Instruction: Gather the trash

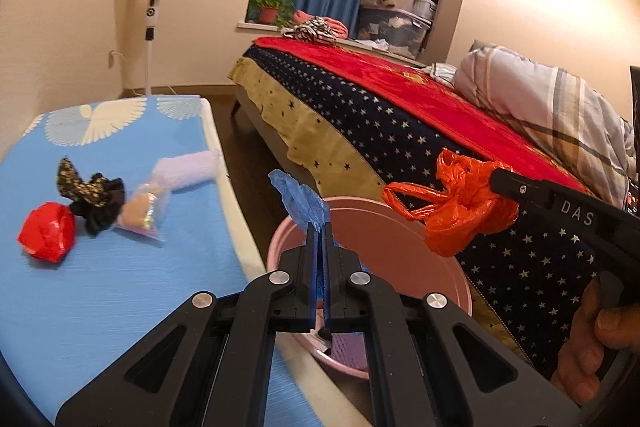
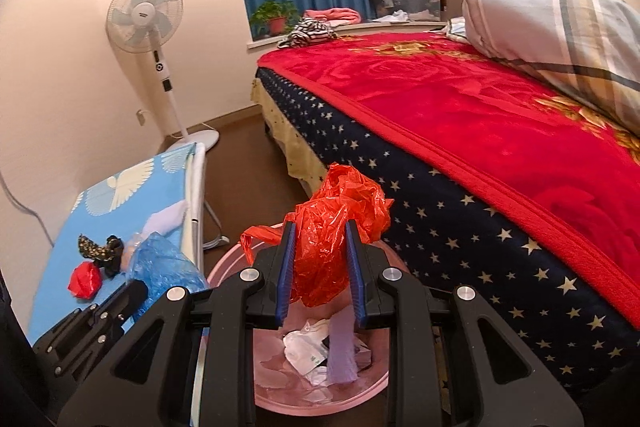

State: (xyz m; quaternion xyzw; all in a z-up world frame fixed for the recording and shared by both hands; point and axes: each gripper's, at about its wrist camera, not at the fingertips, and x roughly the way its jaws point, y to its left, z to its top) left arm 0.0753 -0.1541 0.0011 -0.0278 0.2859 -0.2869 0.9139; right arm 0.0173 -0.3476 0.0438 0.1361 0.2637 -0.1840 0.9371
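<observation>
Both grippers are held over one pink bin [image 2: 256, 393] between table [image 1: 120, 291] and bed: the left gripper [image 1: 319, 227] is pinched on one blue glove [image 1: 298, 201], the right gripper [image 2: 320, 227] is clamped on one orange bag [image 2: 340, 227]; four items are left on the table.

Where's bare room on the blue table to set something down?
Free: the near stretch of the blue table, below the red wad, and the far end by the white bird print. Crowded: the middle band, red wad, black scrunchie, clear packet and lilac cloth.
</observation>
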